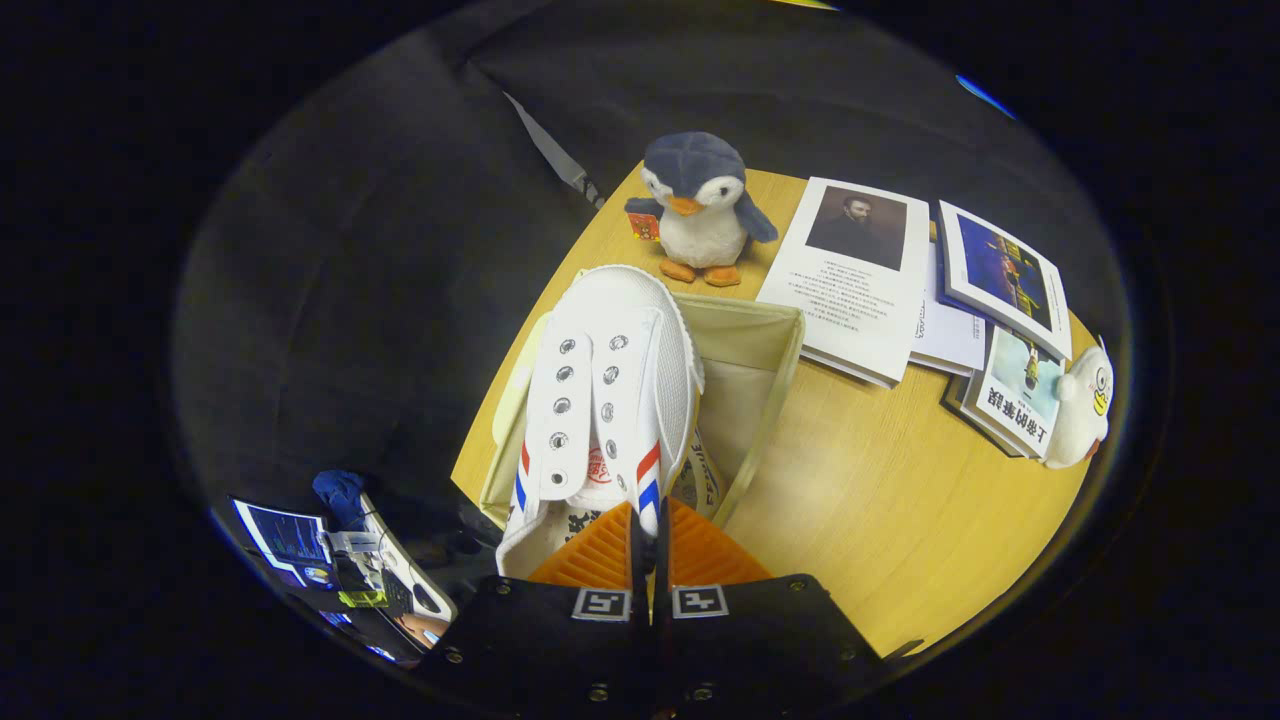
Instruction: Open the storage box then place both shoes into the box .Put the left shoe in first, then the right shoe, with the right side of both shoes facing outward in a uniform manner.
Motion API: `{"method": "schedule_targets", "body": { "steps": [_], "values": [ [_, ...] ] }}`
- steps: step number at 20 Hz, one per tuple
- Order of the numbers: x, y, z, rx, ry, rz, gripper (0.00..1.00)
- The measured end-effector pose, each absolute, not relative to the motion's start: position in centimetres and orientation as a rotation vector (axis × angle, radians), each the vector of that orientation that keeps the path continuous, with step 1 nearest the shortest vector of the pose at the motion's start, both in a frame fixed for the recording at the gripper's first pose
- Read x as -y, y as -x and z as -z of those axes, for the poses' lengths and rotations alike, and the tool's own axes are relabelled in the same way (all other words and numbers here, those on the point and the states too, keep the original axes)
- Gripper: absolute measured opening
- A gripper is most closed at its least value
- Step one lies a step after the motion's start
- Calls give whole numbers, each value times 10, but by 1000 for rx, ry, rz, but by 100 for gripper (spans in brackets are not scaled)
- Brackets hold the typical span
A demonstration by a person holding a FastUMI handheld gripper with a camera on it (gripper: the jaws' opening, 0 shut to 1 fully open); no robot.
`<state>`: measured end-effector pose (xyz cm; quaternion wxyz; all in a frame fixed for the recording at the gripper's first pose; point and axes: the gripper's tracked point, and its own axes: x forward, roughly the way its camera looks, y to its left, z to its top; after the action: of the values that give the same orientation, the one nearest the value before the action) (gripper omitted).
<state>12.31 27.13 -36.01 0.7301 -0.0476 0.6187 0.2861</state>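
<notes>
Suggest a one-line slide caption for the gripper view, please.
Gripper shut on a white shoe, held above the open storage box near a plush penguin.

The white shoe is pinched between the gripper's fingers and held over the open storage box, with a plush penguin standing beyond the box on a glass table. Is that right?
One detail is off: the table is light wood, not glass, as the gripper view shows. The rest holds: the gripper is shut on the white shoe, held over the open storage box, and the plush penguin stands beyond the box.
</notes>
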Motion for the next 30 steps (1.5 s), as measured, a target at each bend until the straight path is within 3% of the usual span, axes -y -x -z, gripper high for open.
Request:
{"method": "schedule_targets", "body": {
  "steps": [2, 3, 6, 18, 23, 30],
  "values": [
    [-280, -124, 363, -1364, 103, -648, 2],
    [-293, -122, 364, -1350, 57, -679, 14],
    [-293, -138, 345, -1260, 62, -680, 97],
    [-197, -142, 273, -1038, -41, -561, 98],
    [-121, -154, 220, -790, -59, -399, 98],
    [-28, -156, 124, -302, -69, -155, 98]
  ]
}}
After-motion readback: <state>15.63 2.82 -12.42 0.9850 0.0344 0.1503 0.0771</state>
